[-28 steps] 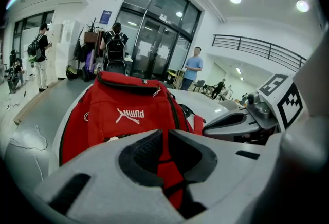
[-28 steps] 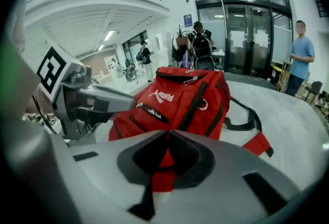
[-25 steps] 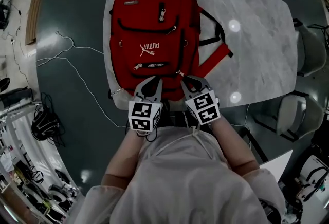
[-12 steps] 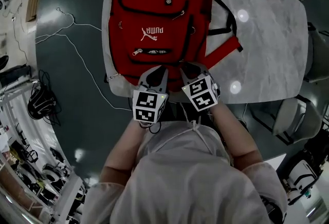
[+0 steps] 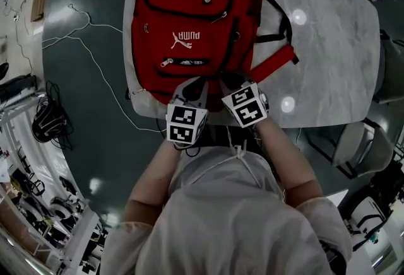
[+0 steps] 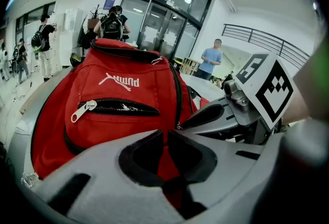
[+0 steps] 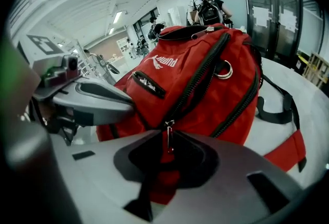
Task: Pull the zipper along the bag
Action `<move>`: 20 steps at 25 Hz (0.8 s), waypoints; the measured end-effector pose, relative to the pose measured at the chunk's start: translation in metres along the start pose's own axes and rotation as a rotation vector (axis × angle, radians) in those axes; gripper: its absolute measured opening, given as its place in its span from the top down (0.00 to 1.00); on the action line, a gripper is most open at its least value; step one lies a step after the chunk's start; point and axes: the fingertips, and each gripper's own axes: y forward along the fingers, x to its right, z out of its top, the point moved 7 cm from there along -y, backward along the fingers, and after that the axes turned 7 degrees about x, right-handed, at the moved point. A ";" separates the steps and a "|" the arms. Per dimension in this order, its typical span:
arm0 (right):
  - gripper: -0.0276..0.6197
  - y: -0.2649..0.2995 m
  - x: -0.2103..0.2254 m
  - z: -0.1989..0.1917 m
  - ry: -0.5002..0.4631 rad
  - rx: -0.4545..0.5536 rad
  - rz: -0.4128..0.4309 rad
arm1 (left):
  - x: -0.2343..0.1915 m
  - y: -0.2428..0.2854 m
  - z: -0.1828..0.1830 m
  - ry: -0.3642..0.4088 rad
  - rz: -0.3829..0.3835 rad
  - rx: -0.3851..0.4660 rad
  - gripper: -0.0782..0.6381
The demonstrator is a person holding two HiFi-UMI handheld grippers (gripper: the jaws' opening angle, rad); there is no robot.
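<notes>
Both grippers sit side by side at the near end of the red fabric backpack (image 5: 189, 21). It lies flat, front face up, on the pale marbled surface (image 5: 328, 46) below my head camera. In its own view I read the left gripper (image 5: 193, 86) as closed, its jaws brought together on a fold of the bag's red cloth at the bottom edge. The right gripper (image 5: 228, 83), just beside it, has its jaws narrowed onto the small silver metal zipper pull (image 7: 167, 136), which hangs upright between the tips. That pull sits at the near end of the long black zipper track (image 7: 198, 81), which runs up the backpack's side away from me. Further up the front face I see the zipped front pocket (image 6: 115, 107) with its own silver tab at the left end, and the white printed logo (image 6: 119, 81) above it. On the surface to the right of the bag lie a black shoulder strap (image 5: 282, 21) and a red padded strap (image 5: 273, 65).
</notes>
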 end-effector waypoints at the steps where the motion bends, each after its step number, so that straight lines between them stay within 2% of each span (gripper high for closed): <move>1: 0.85 0.001 0.000 0.000 0.000 -0.005 0.008 | 0.000 0.002 -0.001 0.000 0.000 -0.004 0.83; 7: 0.90 0.002 0.008 0.000 -0.009 -0.041 0.050 | 0.003 0.017 -0.002 -0.009 -0.021 -0.028 0.83; 11: 0.91 -0.007 0.016 0.005 -0.026 -0.044 0.068 | 0.001 0.026 -0.013 -0.028 0.000 -0.079 0.83; 15: 0.91 -0.012 0.015 0.012 -0.177 -0.072 0.073 | -0.002 0.030 -0.015 -0.038 0.014 -0.102 0.83; 20: 0.91 -0.012 0.014 0.015 -0.351 -0.102 0.023 | -0.002 0.035 -0.018 -0.014 0.022 -0.128 0.83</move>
